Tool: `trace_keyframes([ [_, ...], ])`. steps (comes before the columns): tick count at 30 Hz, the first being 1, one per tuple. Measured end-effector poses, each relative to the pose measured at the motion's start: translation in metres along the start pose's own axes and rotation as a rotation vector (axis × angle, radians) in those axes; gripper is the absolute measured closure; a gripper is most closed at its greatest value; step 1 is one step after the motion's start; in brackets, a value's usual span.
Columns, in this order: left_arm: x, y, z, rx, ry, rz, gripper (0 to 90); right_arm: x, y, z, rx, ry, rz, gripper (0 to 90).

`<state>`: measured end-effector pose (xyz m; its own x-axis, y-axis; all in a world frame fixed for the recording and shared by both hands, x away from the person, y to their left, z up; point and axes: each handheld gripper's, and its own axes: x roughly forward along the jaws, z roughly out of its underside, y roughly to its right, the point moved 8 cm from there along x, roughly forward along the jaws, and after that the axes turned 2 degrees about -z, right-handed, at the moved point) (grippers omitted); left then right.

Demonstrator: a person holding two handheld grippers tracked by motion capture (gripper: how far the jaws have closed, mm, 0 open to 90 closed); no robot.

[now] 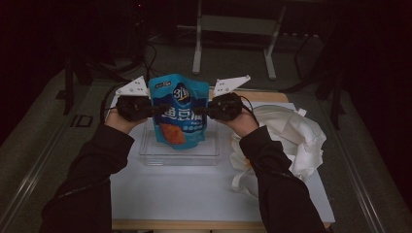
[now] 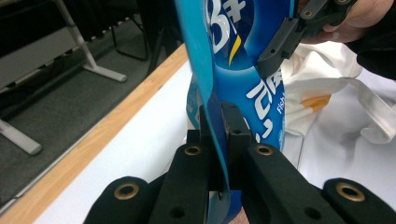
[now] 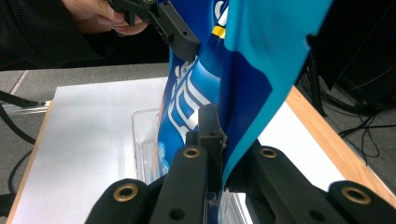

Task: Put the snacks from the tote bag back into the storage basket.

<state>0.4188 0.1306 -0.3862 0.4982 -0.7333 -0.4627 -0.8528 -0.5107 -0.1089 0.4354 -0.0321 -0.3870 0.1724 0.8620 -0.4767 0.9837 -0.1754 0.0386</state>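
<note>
Snack pouch: a blue pouch (image 1: 178, 111) with white lettering and an orange picture hangs upright at the centre of the high view, held by its two side edges, its lower end over the clear tray.
Left gripper: the left gripper (image 1: 154, 109) comes in from 9 o'clock of the pouch and is clenched on its left side seam; in the left gripper view (image 2: 219, 135) the black jaws pinch the thin blue edge between them.
Right gripper: the right gripper (image 1: 203, 110) comes in from 3 o'clock and is clamped on the pouch's right side seam; in the right gripper view (image 3: 219, 135) the film is nipped between the jaws and folds away toward 1 o'clock.
Clear tray: a shallow transparent tray (image 1: 145, 154) lies on the white mat below the pouch, at its 6 o'clock; its near wall shows in the right gripper view (image 3: 140, 140).
White mat: the mat (image 1: 194, 189) covers most of the tabletop, with bare surface at 6 o'clock of the tray.
Table edge: a wooden edge (image 1: 265, 96) runs along the far side at 12 o'clock, just behind the right gripper.
White cloth bag: a crumpled white bag (image 1: 296, 138) lies at 3 o'clock of the tray, just beside it, under the right forearm.
Open room: the mat at 9 o'clock of the tray is narrow; the mat's left edge is near.
</note>
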Motion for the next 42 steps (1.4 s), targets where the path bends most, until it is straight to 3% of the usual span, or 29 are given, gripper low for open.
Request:
trace_keyframes([
  [7,0.004,-0.001,0.012,-0.021,0.004,0.014,90.0,0.008,-0.003,0.009,-0.002,-0.014,-0.001,88.5],
  [17,0.015,0.005,0.031,-0.044,-0.026,0.041,90.0,0.017,-0.006,0.03,0.048,-0.025,-0.036,88.5],
  [23,0.016,0.009,0.039,-0.061,-0.019,0.052,90.0,0.019,-0.008,0.038,0.063,-0.025,-0.048,88.5],
  [37,0.018,0.015,0.061,-0.076,-0.025,0.077,89.8,0.03,-0.015,0.054,0.057,-0.041,-0.054,88.3],
  [42,0.017,0.021,0.064,-0.075,0.0,0.099,89.6,0.029,-0.018,0.06,0.062,-0.024,-0.065,88.2],
])
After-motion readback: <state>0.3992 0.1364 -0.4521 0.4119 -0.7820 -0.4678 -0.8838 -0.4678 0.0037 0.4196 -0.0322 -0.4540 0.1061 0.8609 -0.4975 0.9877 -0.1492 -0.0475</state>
